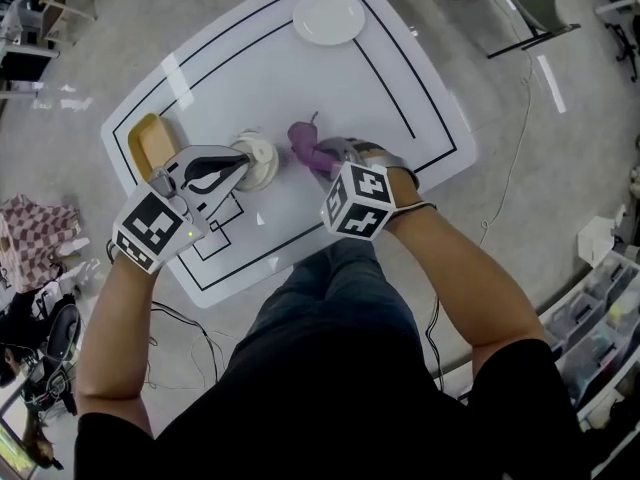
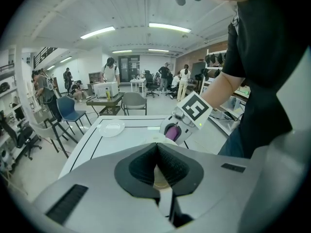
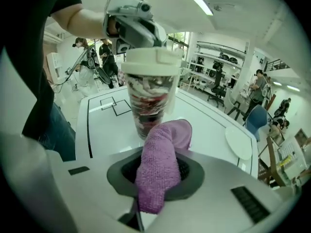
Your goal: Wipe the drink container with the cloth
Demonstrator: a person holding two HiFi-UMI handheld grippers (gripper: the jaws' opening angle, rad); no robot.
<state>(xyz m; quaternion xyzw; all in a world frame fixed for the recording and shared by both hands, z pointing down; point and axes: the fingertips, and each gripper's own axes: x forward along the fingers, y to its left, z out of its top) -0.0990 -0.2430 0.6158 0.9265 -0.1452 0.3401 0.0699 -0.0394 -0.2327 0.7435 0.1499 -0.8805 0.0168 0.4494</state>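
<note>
We see one drink container: white lid, red-white patterned body, upright near tabletop's near edge; left tongs clamp its lid, right tongs pinch one purple cloth.

A tall, lidded plastic drink container stands left of centre on the white, black-lined table. The left gripper clamps its lid from the person's left. Just to its right is the purple knitted cloth, pinched in the right gripper. A white round plate lies at the far edge and a tan oblong tray at the left edge.
</note>
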